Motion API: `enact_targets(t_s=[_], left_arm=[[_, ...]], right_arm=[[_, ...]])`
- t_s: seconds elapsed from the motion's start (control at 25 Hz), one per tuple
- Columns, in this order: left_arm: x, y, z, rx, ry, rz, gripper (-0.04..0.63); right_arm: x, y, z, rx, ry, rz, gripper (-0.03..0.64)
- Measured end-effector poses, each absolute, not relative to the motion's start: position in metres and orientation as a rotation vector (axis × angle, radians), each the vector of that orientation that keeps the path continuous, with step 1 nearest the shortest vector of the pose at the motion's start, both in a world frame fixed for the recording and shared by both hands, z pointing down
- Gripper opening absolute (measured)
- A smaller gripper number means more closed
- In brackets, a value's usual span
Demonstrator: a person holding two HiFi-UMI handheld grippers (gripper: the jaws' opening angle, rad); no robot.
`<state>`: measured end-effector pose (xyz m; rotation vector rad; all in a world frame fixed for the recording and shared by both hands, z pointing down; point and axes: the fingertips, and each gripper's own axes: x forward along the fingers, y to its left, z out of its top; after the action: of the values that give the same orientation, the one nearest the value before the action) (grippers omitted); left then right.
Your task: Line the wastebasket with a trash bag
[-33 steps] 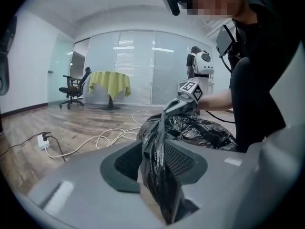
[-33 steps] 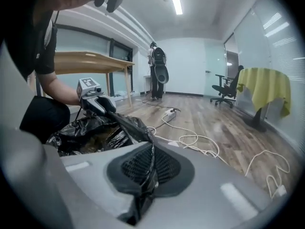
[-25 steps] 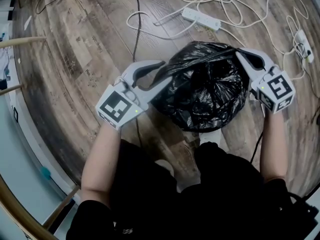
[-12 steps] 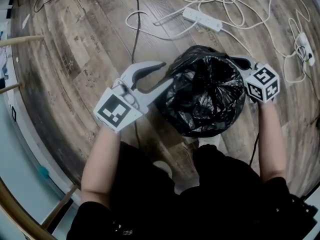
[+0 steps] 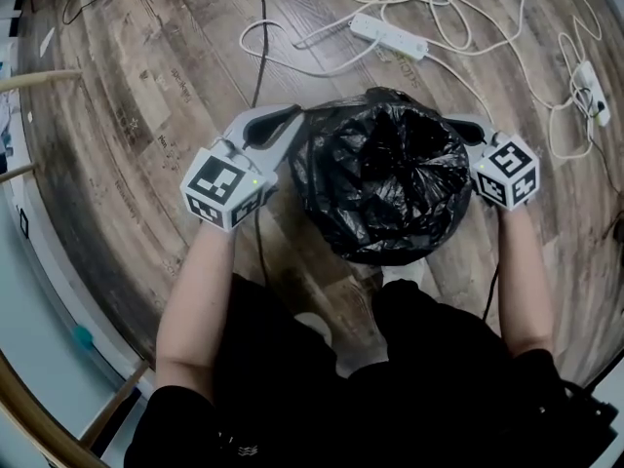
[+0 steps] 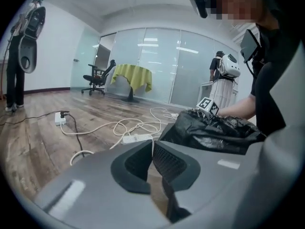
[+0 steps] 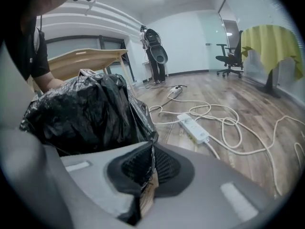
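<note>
A white power strip (image 5: 389, 36) lies on the worn wooden floor (image 5: 146, 115). The right gripper (image 5: 456, 125) pinches the trash bag (image 5: 385, 178). The left gripper (image 5: 292, 117) is closing its jaws on nothing.

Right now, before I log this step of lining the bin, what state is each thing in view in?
Trash bag, mouth spread open, film crumpled.
Right gripper, jaws shut on the bag's rim film.
Left gripper, jaws closing, nearly together beside the bag's left edge; no film visible between them.
Power strip, lying flat on the floor.
</note>
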<state>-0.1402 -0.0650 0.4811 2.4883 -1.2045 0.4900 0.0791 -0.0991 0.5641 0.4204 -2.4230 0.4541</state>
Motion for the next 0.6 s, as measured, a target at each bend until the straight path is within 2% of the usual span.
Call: enact_targets(t_s=[0.28,0.48,0.52,0.6], left_arm=[[-0.130,-0.029,0.576,2.348,-1.042,0.653,0.008],[-0.135,-0.023,0.583,2.329,-1.062,0.572,0.009],[-0.141,-0.027,0.577,2.312,-1.100,0.519,0.017],[-0.154,-0.034,0.565,2.272,-1.181,0.421,0.043]], right_arm=[[0.093,-0.091,0.587,0.454,-2.408,0.515,0.003],[0.096,-0.083,0.585,0.491,-2.458,0.579,0.003],[0.097,-0.083,0.582,0.494,-2.472,0.606,0.021],[0.103,-0.086,0.575,0.522,-2.474,0.646,0.123]])
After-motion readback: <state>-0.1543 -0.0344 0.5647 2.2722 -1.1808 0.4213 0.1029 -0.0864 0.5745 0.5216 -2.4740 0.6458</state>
